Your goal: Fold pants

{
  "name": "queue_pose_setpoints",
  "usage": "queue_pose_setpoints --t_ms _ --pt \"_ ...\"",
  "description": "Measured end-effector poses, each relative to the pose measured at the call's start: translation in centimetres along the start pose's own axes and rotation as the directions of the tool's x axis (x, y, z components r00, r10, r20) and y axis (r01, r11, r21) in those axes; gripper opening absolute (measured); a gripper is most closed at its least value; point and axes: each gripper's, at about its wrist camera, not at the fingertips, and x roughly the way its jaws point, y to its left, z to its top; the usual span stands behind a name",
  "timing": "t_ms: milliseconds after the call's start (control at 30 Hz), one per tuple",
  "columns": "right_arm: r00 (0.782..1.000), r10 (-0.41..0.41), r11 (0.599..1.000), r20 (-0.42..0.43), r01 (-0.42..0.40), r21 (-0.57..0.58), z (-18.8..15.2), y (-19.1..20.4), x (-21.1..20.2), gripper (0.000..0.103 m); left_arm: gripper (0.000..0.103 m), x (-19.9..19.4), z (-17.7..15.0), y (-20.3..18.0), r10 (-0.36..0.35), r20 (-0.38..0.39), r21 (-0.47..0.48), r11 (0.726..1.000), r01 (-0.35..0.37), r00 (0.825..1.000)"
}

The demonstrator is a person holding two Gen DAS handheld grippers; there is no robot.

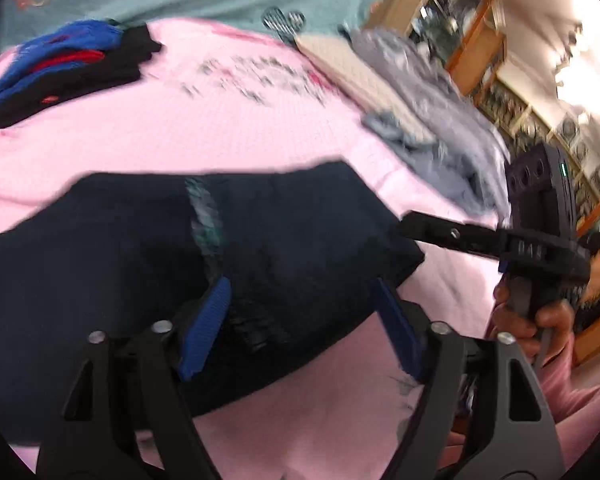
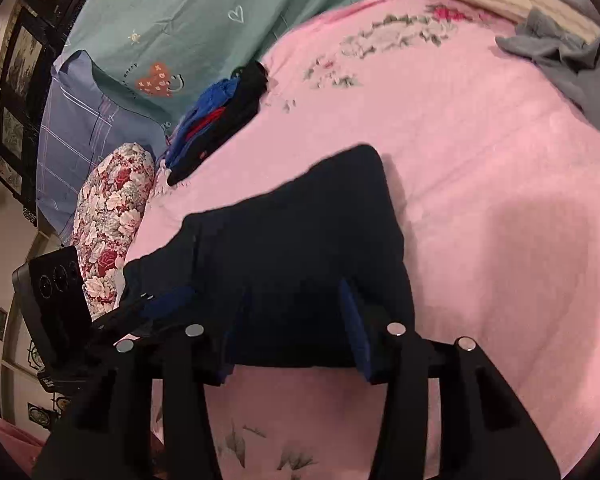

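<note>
The dark pants (image 1: 140,264) lie folded on the pink bed cover (image 1: 228,128). The left tool (image 1: 304,320) stands with jaws apart over their near edge, cloth between the pads, unpinched. The right tool (image 2: 296,332) likewise straddles the near edge, jaws apart
</note>
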Motion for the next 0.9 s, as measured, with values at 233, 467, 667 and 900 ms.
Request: queue_pose_setpoints --t_ms 233,467,667,900 --pt "0.998 0.058 0.945 0.013 -0.051 -0.323 -1.7 9.5 1.8 0.057 0.094 -9.9 -2.0 9.3 0.343 0.072 -0.243 0.917 -0.317 0.937" --pt "0.982 0.151 0.802 -0.116 -0.19 -0.566 -5.0 20.7 7.2 0.061 0.096 -19.0 -7.6 18.6 0.591 -0.015 -0.545 0.671 -0.502 0.807" --pt "0.946 0.162 0.659 -0.281 -0.315 -0.683 -8.2 29.2 12.7 0.061 0.098 -22.5 -10.7 21.5 0.599 -0.029 -0.626 0.613 -0.482 0.8" --pt "0.953 -0.072 0.467 -0.293 -0.227 -0.854 -12.5 35.6 20.4 0.061 0.099 -24.2 -11.7 22.6 0.589 0.007 -0.642 0.622 -0.448 0.808"
